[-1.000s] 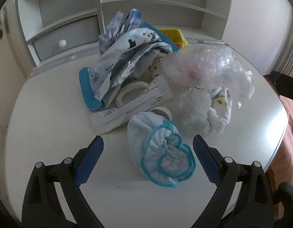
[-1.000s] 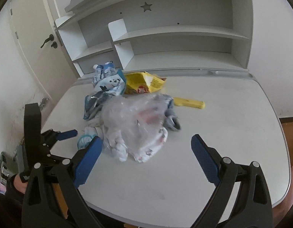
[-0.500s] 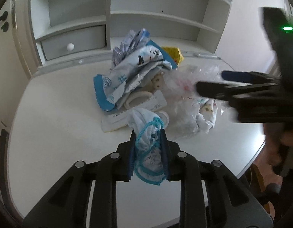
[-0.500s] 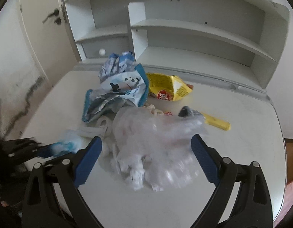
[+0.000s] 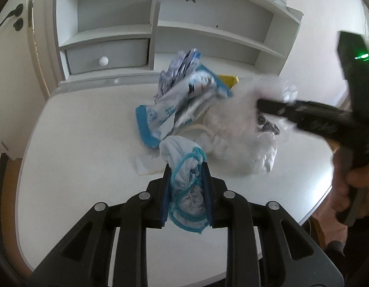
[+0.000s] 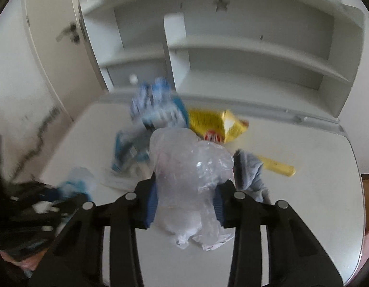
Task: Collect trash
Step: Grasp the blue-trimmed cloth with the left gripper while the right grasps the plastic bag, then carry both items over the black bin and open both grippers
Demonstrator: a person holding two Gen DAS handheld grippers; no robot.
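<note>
Blue-trimmed cloth (image 5: 186, 186) pinched in left claw (image 5: 186, 191); right claw (image 6: 185, 201) just closed, pinching plastic bag (image 6: 189, 179).

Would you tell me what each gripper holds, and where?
Left gripper: blue-trimmed white cloth, pinched mid-bundle. Right gripper: crumpled clear plastic bag, squeezed around its lower middle.

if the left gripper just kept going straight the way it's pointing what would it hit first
Probably the blue and white wrapper in the trash pile: it lies directly ahead of the left gripper, past the blue-trimmed white cloth its jaws already pinch. Depth is unclear, so the flat white packet underneath may come first.
</note>
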